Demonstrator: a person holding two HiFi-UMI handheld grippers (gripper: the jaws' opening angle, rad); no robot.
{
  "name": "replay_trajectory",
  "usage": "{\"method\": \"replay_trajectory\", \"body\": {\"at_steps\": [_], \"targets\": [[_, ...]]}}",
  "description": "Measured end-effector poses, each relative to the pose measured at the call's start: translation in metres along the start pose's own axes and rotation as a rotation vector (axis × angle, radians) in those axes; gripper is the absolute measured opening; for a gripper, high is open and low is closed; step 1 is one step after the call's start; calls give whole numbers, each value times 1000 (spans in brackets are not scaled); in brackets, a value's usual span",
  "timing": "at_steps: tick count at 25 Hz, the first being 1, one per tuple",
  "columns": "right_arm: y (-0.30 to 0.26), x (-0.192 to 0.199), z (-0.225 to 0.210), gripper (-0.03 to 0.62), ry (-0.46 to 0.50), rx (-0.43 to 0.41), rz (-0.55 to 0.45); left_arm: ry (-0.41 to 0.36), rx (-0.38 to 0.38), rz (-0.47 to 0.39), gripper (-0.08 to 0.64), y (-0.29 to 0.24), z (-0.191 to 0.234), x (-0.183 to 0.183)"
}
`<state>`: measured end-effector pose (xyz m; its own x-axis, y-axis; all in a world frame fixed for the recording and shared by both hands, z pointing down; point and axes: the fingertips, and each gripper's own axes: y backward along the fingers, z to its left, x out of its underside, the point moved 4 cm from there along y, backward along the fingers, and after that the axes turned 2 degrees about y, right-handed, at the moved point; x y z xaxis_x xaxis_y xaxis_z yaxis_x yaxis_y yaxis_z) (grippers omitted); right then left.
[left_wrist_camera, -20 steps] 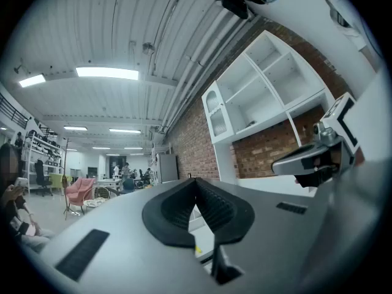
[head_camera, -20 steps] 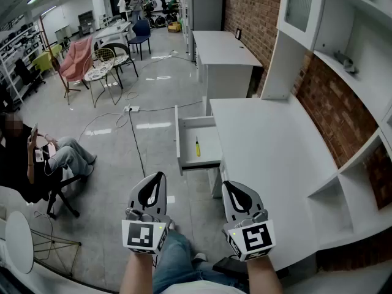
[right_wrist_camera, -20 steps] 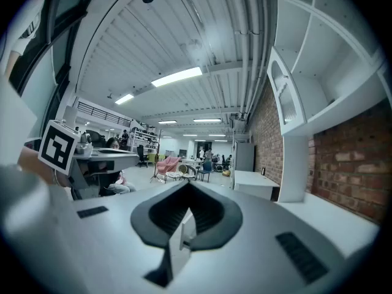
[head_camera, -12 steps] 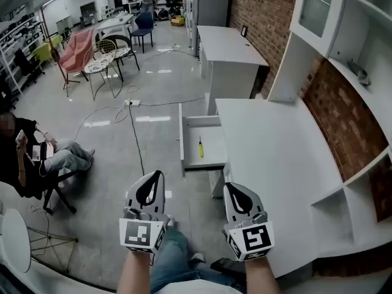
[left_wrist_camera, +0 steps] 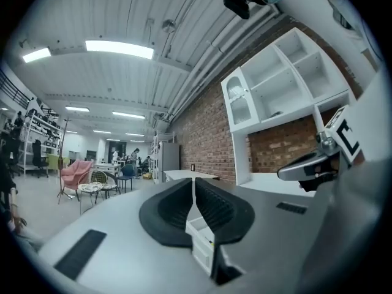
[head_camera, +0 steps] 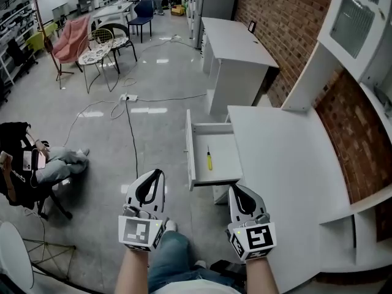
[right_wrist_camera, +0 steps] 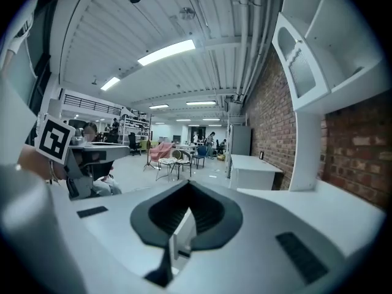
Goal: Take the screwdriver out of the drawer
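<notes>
A yellow-handled screwdriver lies inside the open white drawer, which is pulled out from the left side of the white desk. Both grippers are held side by side near my body, well short of the drawer. The left gripper is shut and empty, over the floor to the left of the drawer front. The right gripper is shut and empty, just below the drawer's near corner. In the left gripper view the left gripper has its pads together, with the drawer seen beneath them. The right gripper also has its pads together.
A second white desk stands farther along the brick wall. White shelves rise at the right. A person sits at the left. A cable runs across the floor, and chairs stand at the back.
The view has moved forward and tilted down: the drawer and desk now look larger and sit lower in the picture. Both grippers stay shut and side by side.
</notes>
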<state>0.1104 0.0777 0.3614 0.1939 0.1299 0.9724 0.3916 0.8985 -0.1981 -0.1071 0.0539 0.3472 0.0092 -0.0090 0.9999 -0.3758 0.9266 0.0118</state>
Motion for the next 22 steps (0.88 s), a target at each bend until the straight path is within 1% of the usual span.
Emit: {"method": "replay_trajectory", "body": {"at_steps": [3, 6, 8, 12, 18, 19, 20, 21, 22], "targets": [[-46, -2, 0, 11, -3, 23, 30, -2, 35, 13, 14, -35, 32, 9], [-90, -5, 2, 11, -6, 49, 68, 10, 43, 41, 14, -66, 69, 10], [-115, -9, 3, 11, -8, 57, 84, 14, 74, 41, 14, -84, 87, 11], [-152, -14, 2, 11, -5, 75, 114, 40, 122, 52, 14, -109, 116, 19], [-189, 5, -7, 12, -38, 105, 212, 81, 128, 87, 14, -133, 143, 40], [-193, 9, -9, 19, -49, 103, 226, 90, 125, 102, 14, -137, 145, 43], [-198, 12, -10, 48, -60, 99, 238, 95, 121, 115, 14, -141, 147, 45], [-203, 14, -12, 106, -72, 91, 248, 96, 123, 120, 14, -145, 147, 46], [-209, 17, -14, 143, -82, 81, 256, 94, 128, 120, 14, -150, 147, 48]]}}
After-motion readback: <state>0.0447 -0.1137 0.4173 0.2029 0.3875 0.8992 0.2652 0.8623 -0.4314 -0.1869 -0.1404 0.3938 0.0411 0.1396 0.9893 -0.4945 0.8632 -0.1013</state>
